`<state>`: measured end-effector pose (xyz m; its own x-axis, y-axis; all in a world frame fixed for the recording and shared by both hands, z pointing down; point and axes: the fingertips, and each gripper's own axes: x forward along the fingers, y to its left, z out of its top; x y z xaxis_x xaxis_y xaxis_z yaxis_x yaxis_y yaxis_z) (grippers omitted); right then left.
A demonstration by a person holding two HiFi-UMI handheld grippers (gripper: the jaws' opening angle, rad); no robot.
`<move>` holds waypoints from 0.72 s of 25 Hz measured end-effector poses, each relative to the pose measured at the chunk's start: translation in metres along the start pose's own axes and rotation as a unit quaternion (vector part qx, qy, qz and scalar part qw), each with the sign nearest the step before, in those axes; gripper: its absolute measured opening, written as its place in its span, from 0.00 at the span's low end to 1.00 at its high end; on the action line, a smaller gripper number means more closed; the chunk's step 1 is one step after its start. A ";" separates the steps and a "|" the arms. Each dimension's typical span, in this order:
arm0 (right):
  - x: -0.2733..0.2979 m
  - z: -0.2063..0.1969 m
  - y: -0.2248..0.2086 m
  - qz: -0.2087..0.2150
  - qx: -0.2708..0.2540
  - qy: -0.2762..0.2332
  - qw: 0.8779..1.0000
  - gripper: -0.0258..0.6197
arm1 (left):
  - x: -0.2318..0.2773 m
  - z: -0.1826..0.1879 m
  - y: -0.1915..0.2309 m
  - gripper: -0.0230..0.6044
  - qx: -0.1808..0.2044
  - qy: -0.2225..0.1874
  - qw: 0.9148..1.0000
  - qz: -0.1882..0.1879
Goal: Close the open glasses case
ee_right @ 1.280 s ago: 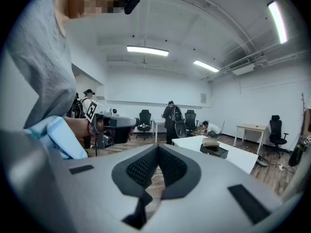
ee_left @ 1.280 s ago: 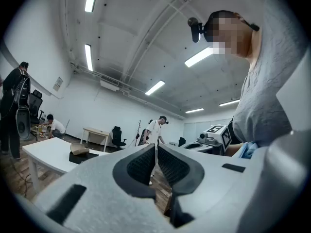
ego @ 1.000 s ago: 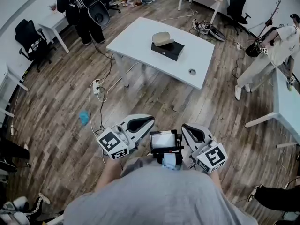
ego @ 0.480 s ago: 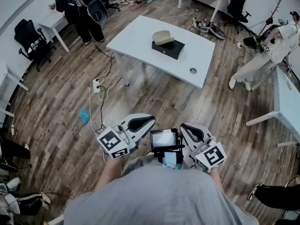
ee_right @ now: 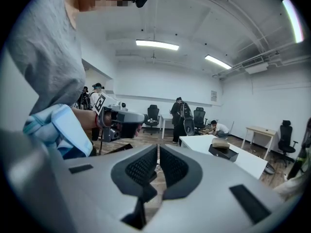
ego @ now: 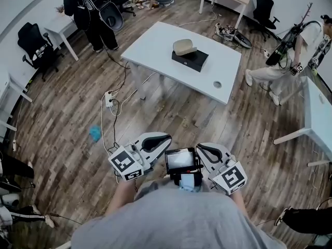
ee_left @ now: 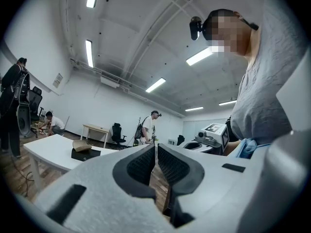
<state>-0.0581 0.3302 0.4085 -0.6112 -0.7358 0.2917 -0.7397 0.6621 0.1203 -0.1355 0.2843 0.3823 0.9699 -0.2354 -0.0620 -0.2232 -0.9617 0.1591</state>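
A beige glasses case (ego: pixel 184 46) lies on a black box (ego: pixel 191 59) on the white table (ego: pixel 155 40), far ahead across the wooden floor. It is too small to tell how its lid stands. Both grippers are held close to my chest, well short of the table. My left gripper (ego: pixel 165 136) is shut with nothing between its pads. My right gripper (ego: pixel 199 147) is shut and empty too. The left gripper view has the case (ee_left: pixel 81 148) at the far left. In the right gripper view the case (ee_right: pixel 221 142) is at the right, on the table (ee_right: pixel 199 142).
A small screen device (ego: pixel 180 160) hangs between the grippers. Cables and a power strip (ego: pixel 109 98) run over the floor left of the table, near a blue cloth (ego: pixel 95 133). People stand at the back left (ego: pixel 93 9) and the right (ego: pixel 290 56). Office chairs and other desks line the room's edges.
The right gripper has shifted slightly down and inward. The table sits a little further right in the head view. The person at the right has walked and turned.
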 end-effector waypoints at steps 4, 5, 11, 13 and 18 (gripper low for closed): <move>0.009 0.000 0.001 0.006 0.003 0.009 1.000 0.09 | -0.007 -0.005 0.010 0.09 -0.009 0.005 1.000 0.009; 0.011 -0.001 0.001 0.008 0.005 0.010 1.000 0.09 | -0.007 -0.007 0.012 0.09 -0.012 0.006 1.000 0.011; 0.020 -0.008 -0.018 0.006 0.014 0.017 1.000 0.09 | 0.008 -0.016 0.025 0.09 -0.025 0.011 1.000 0.002; 0.023 -0.009 -0.033 0.001 0.018 0.014 1.000 0.09 | 0.021 -0.015 0.031 0.09 -0.023 0.013 1.000 -0.001; 0.041 -0.011 -0.079 -0.012 0.019 0.011 1.000 0.09 | 0.044 -0.016 0.056 0.09 -0.018 0.020 1.000 0.006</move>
<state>-0.0217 0.2496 0.4213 -0.5868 -0.7480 0.3101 -0.7648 0.6377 0.0911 -0.1041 0.2223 0.4046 0.9705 -0.2403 -0.0199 -0.2319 -0.9530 0.1949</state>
